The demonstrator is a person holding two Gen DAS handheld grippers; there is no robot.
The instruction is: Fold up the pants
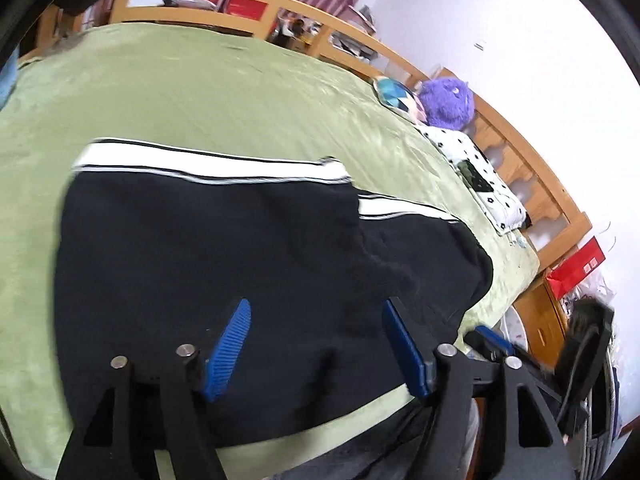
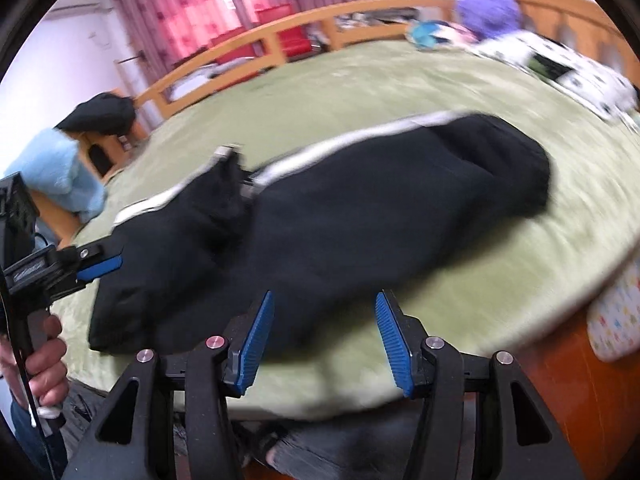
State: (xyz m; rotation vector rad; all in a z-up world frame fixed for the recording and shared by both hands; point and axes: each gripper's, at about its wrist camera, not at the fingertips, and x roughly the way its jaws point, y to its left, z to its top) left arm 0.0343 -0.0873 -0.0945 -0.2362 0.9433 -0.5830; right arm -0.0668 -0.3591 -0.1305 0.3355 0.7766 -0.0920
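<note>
Black pants point(image 1: 248, 264) lie doubled on my bed point(image 1: 200, 92); both grippers, left point(image 1: 316, 344) and right point(image 2: 324, 336), hang released at six o'clock, free to regrip.

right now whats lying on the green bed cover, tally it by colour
black: 1, the black pants with a white side stripe
purple: 1, the fuzzy purple plush toy
white with black dots: 1, the spotted pillow
blue patterned: 1, the small blue geometric cushion
total: 4, all on the green bed cover
</note>
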